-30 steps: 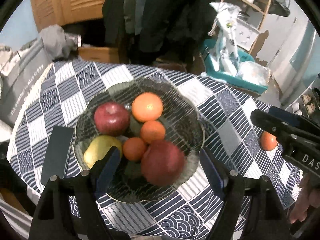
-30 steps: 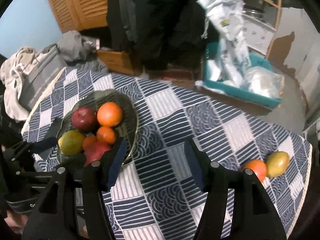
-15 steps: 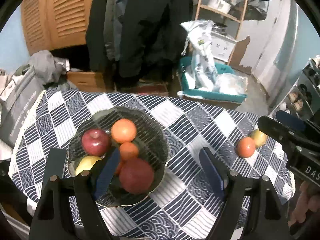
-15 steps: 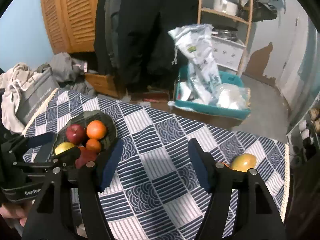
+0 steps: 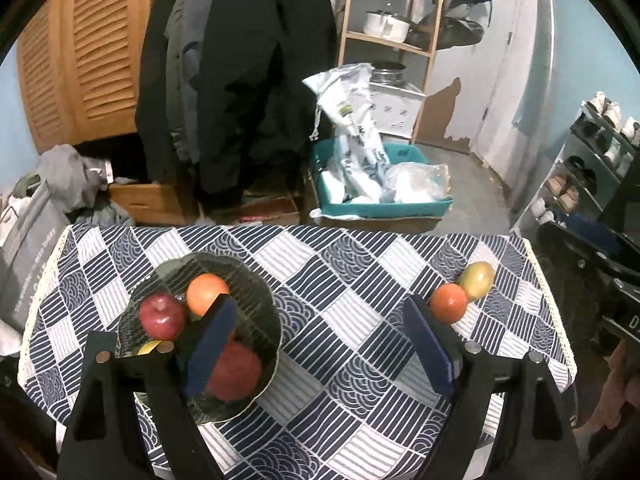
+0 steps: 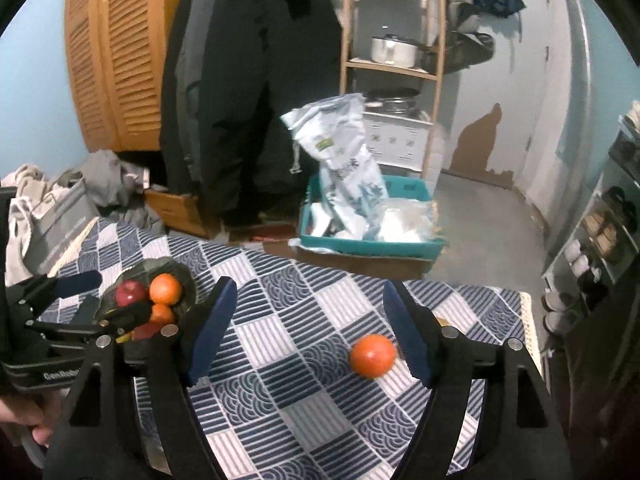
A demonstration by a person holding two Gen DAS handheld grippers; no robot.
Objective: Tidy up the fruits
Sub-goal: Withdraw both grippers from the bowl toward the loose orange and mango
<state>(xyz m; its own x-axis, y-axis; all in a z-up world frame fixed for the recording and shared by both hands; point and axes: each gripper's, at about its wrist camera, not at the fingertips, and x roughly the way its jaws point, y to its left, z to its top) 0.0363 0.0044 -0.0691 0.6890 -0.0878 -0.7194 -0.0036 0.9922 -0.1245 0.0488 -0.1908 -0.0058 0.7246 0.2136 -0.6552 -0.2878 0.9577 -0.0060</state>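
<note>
Dark ribbed glass bowl [image 5: 262,312] sits left on the blue-and-white patchwork tablecloth [image 5: 340,280], holding a glossy red apple [image 5: 162,317], a round orange [image 5: 206,294], a bigger red apple [image 5: 234,372] and a yellow fruit (mostly hidden). Loose orange-red round fruit [image 6: 373,355] and yellow-green mango [image 5: 476,280] touch near the right edge. Left gripper [image 5: 320,354] and right gripper [image 6: 306,330]: jaws opening, nothing between them.

Both grippers are hovering above the table, tilting downward. The left gripper [image 5: 320,344] is opening its jaws, gripping nothing. The right gripper [image 6: 308,330] is opening too, likewise gripping nothing. A hand [image 6: 24,420] is clasping the left gripper's handle.
</note>
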